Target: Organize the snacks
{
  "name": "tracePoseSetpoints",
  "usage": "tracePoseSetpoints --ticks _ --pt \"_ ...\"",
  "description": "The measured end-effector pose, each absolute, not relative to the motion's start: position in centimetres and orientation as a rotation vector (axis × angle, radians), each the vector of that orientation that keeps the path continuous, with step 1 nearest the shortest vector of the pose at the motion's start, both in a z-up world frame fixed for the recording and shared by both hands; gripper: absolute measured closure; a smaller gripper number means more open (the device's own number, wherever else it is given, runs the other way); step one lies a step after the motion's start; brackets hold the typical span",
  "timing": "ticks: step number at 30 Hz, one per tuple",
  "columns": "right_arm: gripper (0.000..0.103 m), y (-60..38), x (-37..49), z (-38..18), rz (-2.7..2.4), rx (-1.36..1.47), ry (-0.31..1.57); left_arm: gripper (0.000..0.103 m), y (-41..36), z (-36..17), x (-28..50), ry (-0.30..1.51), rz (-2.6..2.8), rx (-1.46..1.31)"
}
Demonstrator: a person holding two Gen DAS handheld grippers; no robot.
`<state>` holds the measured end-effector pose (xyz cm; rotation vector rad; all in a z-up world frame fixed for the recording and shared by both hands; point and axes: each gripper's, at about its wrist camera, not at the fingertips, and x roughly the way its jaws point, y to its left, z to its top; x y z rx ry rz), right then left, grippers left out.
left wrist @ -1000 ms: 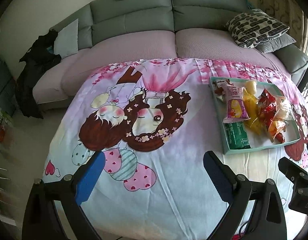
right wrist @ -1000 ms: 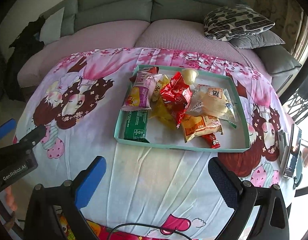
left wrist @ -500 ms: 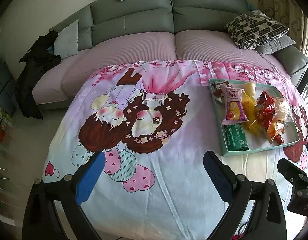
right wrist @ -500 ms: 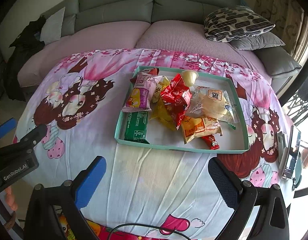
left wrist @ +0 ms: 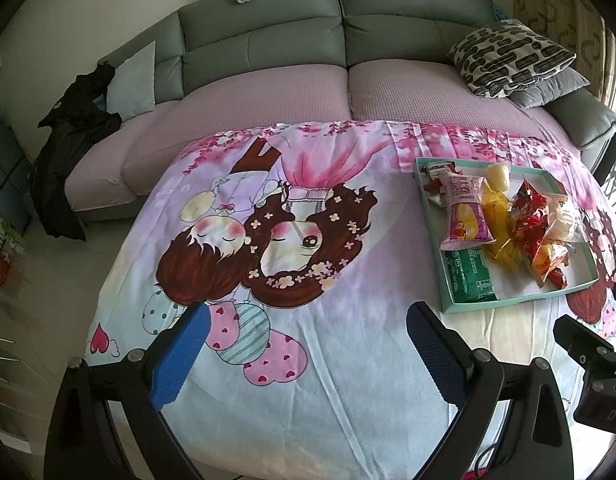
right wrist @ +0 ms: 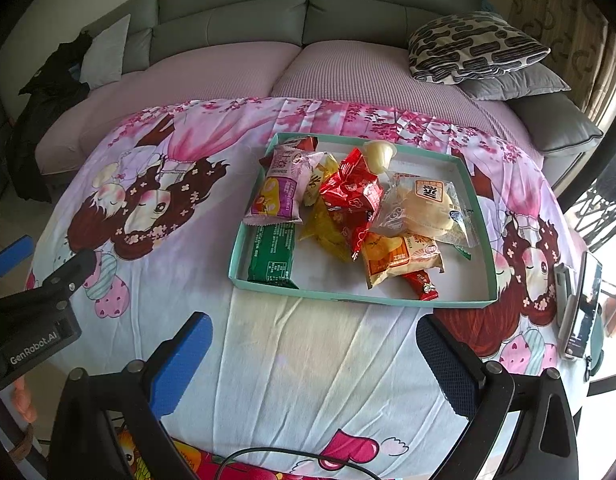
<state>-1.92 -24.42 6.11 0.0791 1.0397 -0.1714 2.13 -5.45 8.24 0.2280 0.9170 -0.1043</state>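
A teal tray (right wrist: 483, 232) (left wrist: 444, 280) lies on the cartoon-print cloth, holding several snack packets. Among them are a pink packet (right wrist: 280, 194) (left wrist: 464, 216), a green bar (right wrist: 273, 256) (left wrist: 470, 278), a red bag (right wrist: 350, 200) (left wrist: 530, 216), a clear-wrapped bun (right wrist: 426, 208), an orange packet (right wrist: 400, 256) and a pale jelly cup (right wrist: 378, 154) (left wrist: 498, 176). My right gripper (right wrist: 314, 364) hangs open in front of the tray's near edge, empty. My left gripper (left wrist: 306, 354) is open and empty over the cloth, left of the tray.
A grey sofa (left wrist: 268, 36) with a mauve seat cover runs behind the table, with a patterned pillow (right wrist: 472, 46) at the right and dark clothing (left wrist: 68, 140) at the left. A phone on a stand (right wrist: 582, 304) sits at the table's right edge.
Both grippers have drawn back slightly, so the tray sits a little farther off in both views. Both stay open and empty.
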Motion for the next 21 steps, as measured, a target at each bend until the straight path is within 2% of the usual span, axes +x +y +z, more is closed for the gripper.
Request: tracePoseSetpoints --ticks 21 --pt "0.000 -24.99 -1.87 5.65 -0.177 0.093 1.051 0.005 -5.69 7.71 2.37 0.935 -0.082 0.244"
